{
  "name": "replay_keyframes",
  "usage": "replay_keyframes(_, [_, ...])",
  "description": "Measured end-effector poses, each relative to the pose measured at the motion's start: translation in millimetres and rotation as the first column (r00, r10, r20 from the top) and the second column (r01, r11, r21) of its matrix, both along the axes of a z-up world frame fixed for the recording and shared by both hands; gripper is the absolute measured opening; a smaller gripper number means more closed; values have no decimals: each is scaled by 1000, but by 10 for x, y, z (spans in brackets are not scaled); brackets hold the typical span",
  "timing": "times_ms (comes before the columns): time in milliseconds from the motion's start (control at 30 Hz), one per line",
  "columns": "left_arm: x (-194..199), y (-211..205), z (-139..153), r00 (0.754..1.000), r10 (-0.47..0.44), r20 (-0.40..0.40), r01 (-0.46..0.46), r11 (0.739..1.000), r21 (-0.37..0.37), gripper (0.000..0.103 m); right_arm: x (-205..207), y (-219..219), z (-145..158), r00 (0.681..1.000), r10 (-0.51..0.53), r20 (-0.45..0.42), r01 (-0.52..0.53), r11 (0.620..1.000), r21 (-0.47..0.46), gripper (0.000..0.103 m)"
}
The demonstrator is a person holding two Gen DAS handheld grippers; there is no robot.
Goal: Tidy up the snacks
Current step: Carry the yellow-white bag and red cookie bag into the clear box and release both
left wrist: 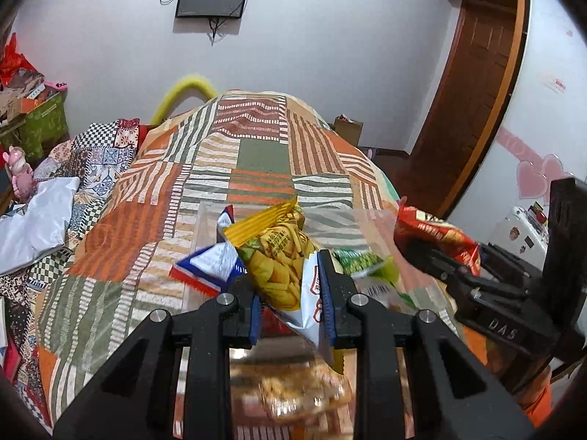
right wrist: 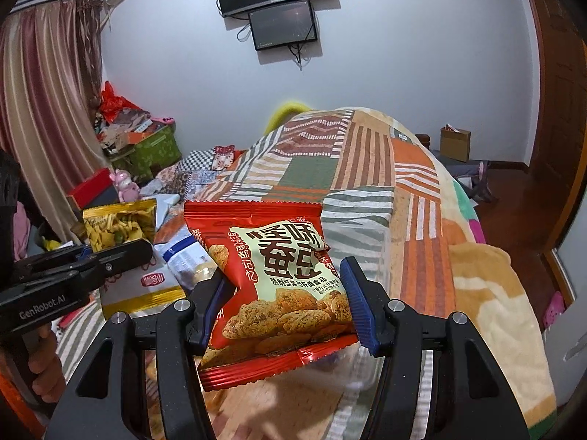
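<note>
**Both claws loaded with snack packets above the bed**

The left claw (left wrist: 293, 293) is closed on a bunch of packets: a yellow snack bag (left wrist: 279, 256) sits between its blue pads with a white-and-blue packet (left wrist: 312, 293) pressed against the right pad, and another white, blue and red packet (left wrist: 209, 264) sticks out to the left. Gathering several at once looks like a way to move them in a single trip. Whether all of them are truly pinched or some merely wedged cannot be told.

The right claw (right wrist: 286, 304) is closed across the lower half of a red snack bag (right wrist: 268, 275), held upright with its printed face toward the camera; gripping across the width keeps the soft packet from folding over.

Under the left claw lies a clear container (left wrist: 205, 227), its walls faint against the patchwork bedspread (left wrist: 256, 154), with a green packet (left wrist: 356, 256) beside it. A blurred bag of pale snacks (left wrist: 304, 392) lies directly below. The container is probably where the snacks are meant to go.

Beyond the bed, screens (right wrist: 275, 3) hang on the wall.
</note>
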State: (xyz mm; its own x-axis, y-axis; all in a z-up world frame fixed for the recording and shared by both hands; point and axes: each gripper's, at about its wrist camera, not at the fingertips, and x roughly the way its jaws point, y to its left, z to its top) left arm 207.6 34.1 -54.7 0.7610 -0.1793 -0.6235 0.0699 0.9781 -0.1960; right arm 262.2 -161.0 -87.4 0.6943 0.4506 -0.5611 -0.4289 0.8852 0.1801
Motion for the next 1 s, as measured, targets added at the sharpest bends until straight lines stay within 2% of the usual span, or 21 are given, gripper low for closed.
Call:
replay_keyframes(267, [401, 41, -88, 998, 58, 4, -58, 998, 33, 26, 288, 153, -173, 999, 0, -40, -1, 999, -45, 55])
replay_keyframes(533, [663, 45, -301, 996, 85, -35, -84, 996, 19, 26, 411, 233, -299, 998, -15, -68, 9, 996, -91, 55])
replay_keyframes(733, [698, 85, -390, 994, 98, -52, -98, 995, 3, 27, 440, 243, -328, 996, -28, -82, 18, 993, -114, 56])
replay_keyframes(867, [652, 63, -375, 995, 82, -57, -81, 996, 21, 39, 415, 261, -313, 997, -22, -78, 12, 992, -129, 56])
replay_keyframes(1000, [526, -5, -305, 997, 61, -38, -59, 997, 50, 52, 366, 249, -238, 998, -12, -64, 5, 993, -114, 63])
